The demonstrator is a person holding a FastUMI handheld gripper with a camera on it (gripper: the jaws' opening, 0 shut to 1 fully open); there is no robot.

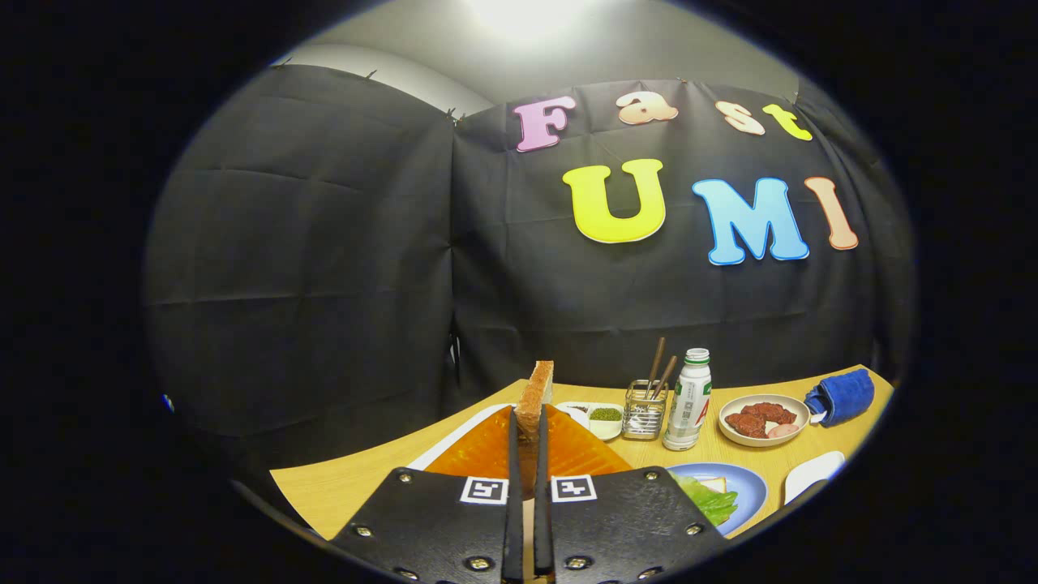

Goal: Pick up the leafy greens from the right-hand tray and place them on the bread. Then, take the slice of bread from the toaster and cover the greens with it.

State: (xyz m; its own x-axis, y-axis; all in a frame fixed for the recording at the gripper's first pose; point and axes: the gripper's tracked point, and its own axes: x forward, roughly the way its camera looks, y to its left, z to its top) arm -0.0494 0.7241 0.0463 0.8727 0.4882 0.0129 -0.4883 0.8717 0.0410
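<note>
My fingers point(527, 442) gripped the bread slice point(536, 393) edgewise above the toaster point(568, 450); next, I judged, covering the greens point(708, 499).

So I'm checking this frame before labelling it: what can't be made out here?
- Toaster: hidden below the slice of bread, behind the gripper body; the fingers are shut on the slice.
- Blue plate: near part hidden by the gripper body; bread barely shows under the leafy greens.
- White tray: cut off by the view's edge.
- Small white dish: contents too small to identify.
</note>
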